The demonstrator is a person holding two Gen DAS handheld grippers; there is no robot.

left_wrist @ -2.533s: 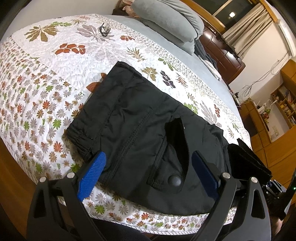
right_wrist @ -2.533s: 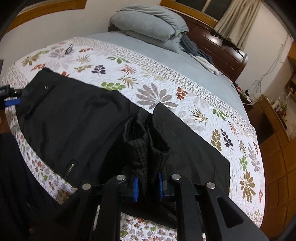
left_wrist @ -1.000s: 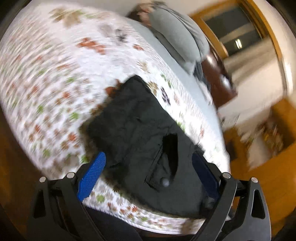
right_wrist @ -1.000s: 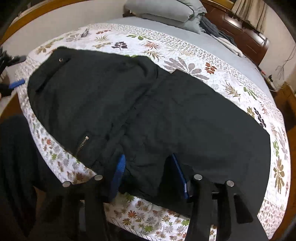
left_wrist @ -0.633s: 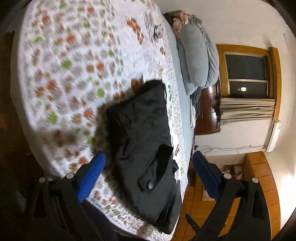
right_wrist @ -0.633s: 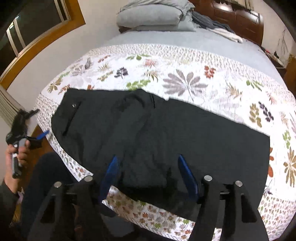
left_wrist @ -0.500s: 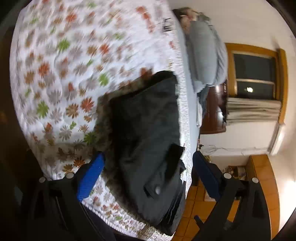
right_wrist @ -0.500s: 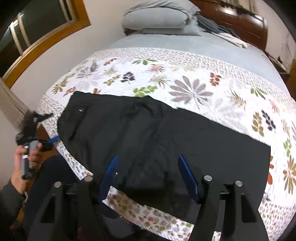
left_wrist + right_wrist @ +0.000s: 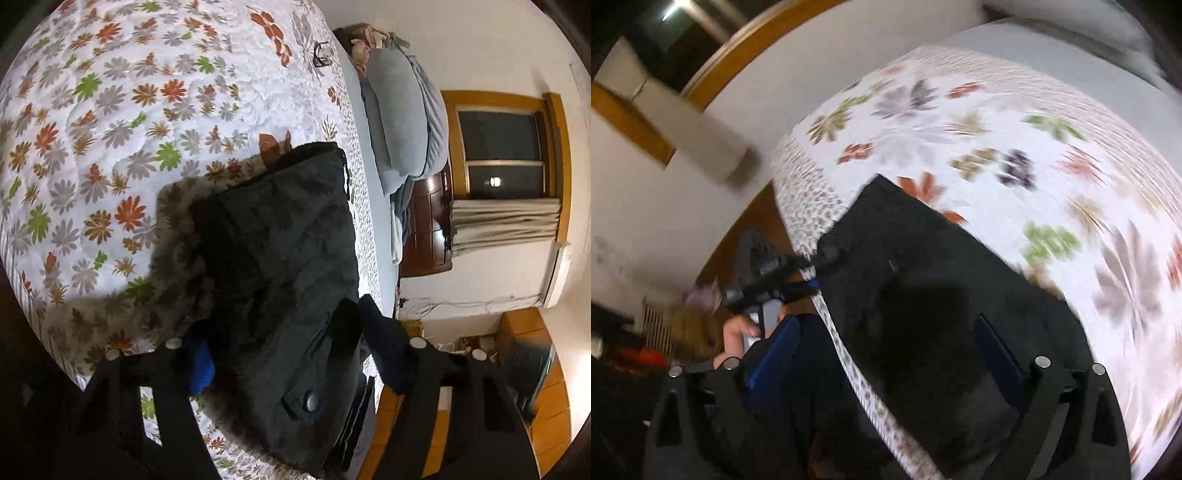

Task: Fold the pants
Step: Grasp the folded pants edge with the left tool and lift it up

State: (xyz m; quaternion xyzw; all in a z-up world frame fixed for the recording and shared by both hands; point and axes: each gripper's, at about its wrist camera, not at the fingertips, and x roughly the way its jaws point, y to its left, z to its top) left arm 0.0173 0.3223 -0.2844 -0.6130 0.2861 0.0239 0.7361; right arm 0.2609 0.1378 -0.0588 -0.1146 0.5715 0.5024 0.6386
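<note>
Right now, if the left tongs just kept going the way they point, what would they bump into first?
Most likely the black pants on the floral quilt. The open left tongs already straddle the near edge, though depth is hard to judge.

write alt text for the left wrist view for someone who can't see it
Black pants lie on a floral quilt at the bed's edge, and the open left gripper straddles their near end by a snap-button pocket. Behind are grey pillows and a dark window.
</note>
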